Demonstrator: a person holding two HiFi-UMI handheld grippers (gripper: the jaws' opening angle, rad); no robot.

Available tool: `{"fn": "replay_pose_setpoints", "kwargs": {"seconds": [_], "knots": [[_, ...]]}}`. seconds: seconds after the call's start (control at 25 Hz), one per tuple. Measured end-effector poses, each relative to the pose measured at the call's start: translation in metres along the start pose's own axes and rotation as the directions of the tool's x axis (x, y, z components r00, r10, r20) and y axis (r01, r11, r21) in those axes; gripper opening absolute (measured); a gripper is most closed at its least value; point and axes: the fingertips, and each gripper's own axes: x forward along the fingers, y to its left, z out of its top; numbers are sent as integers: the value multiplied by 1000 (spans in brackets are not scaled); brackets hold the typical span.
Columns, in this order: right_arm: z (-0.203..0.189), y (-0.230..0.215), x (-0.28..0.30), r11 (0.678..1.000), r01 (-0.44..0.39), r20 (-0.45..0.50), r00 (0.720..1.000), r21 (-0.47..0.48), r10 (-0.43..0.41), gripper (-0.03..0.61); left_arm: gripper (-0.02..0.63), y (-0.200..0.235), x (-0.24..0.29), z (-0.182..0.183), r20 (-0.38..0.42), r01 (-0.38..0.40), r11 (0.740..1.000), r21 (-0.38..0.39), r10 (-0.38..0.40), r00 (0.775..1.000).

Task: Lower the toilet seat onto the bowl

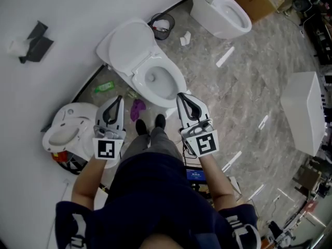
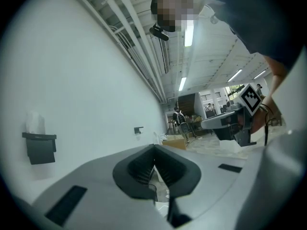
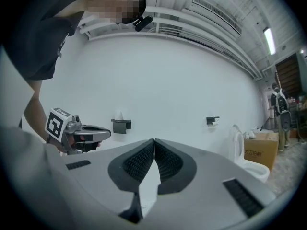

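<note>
A white toilet (image 1: 155,79) stands on the floor ahead of my feet in the head view. Its lid (image 1: 128,45) is tipped back toward the wall and the bowl lies open; I cannot tell whether the seat ring rests on the rim. Both grippers hang well above it, nearer to me, and touch nothing. My left gripper (image 1: 120,98) (image 2: 154,148) is shut and empty, to the left of the bowl. My right gripper (image 1: 180,95) (image 3: 154,141) is shut and empty, at the bowl's near right. Each gripper view faces the white wall, with the other gripper at its side.
A black waste basket (image 1: 162,26) and a second toilet (image 1: 223,12) stand further back. A green bottle (image 1: 104,87) and a purple cloth (image 1: 137,108) lie beside the bowl. A white toilet part (image 1: 67,131) sits at left, a white box (image 1: 306,110) at right.
</note>
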Motion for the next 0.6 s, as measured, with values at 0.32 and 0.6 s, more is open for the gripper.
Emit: {"fn": "replay_pose_setpoints", "kwargs": {"seconds": [0.32, 0.6], "knots": [[23, 10, 1, 999, -15, -1, 1000, -40, 15, 21, 25, 12, -14, 20, 29, -26, 1000, 4, 26, 999], [40, 15, 1, 999, -6, 9, 1000, -47, 7, 20, 25, 20, -25, 34, 57, -42, 999, 24, 41, 998]]}}
